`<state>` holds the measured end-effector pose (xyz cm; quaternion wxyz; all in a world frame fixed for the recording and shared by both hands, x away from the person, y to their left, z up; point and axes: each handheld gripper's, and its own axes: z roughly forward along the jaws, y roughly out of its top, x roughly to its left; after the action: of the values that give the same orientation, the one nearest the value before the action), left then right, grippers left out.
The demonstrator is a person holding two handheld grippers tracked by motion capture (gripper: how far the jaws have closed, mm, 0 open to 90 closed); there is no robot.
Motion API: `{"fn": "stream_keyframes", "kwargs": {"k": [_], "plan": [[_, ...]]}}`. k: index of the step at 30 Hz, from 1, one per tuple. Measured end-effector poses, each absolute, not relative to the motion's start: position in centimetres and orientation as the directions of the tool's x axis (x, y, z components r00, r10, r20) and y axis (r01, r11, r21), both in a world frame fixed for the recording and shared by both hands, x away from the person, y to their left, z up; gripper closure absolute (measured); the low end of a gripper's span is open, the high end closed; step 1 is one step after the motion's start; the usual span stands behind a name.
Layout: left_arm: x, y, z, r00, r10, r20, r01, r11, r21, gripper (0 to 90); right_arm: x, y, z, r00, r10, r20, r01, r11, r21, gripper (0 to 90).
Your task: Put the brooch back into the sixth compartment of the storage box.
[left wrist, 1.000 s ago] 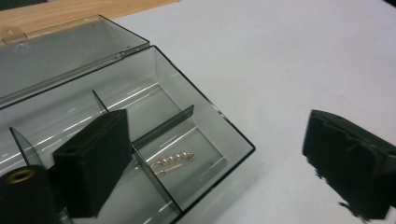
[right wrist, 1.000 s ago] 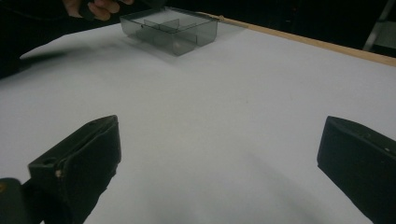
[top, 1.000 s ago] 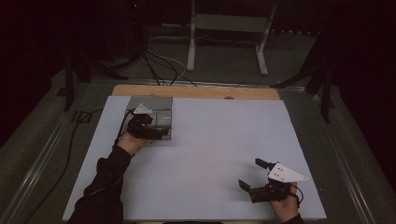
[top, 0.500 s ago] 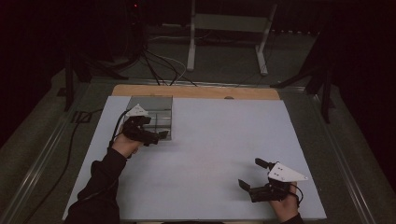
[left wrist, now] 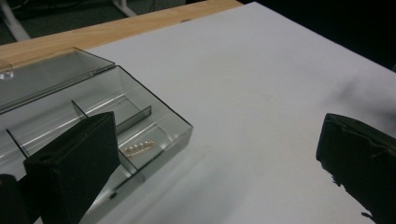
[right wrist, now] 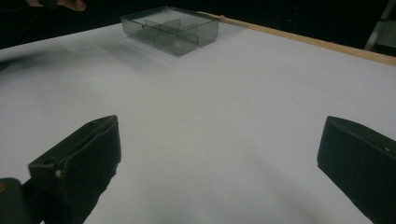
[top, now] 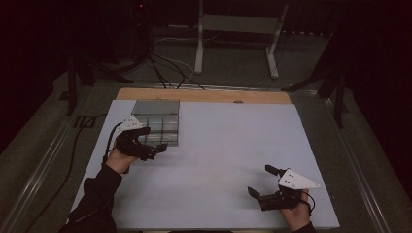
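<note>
The left gripper (top: 154, 147), jaws apart and empty, has drawn back from the clear divided plastic box (top: 156, 122), leaving a small pearl strand (left wrist: 138, 148) inside; the right gripper (top: 262, 182) rests open.

Box's pale string (left wrist: 138, 148) — too small

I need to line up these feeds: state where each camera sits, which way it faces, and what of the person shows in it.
High view: fixed above the person's side, facing forward and down on the white table; forearms, left gripper, right gripper.
Left gripper view: rides that gripper, faces the clear compartment box holding a bead strand; its open jaws show.
Right gripper view: low over the table, faces across it; open jaws show.
Shared: all three show the box.
</note>
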<state>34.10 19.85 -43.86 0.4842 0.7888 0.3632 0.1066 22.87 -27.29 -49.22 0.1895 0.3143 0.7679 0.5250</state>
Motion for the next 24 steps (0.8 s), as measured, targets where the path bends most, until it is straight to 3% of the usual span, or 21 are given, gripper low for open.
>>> {"fn": "stream_keyframes", "kwargs": {"k": [24], "plan": [[27.9,21.9,-46.5,0.739,0.644,-0.199,0.468,-0.278,0.839,1.1,22.9,-27.2,-49.2,-0.73,0.682,0.04,0.287,0.253,0.924,0.0]]}}
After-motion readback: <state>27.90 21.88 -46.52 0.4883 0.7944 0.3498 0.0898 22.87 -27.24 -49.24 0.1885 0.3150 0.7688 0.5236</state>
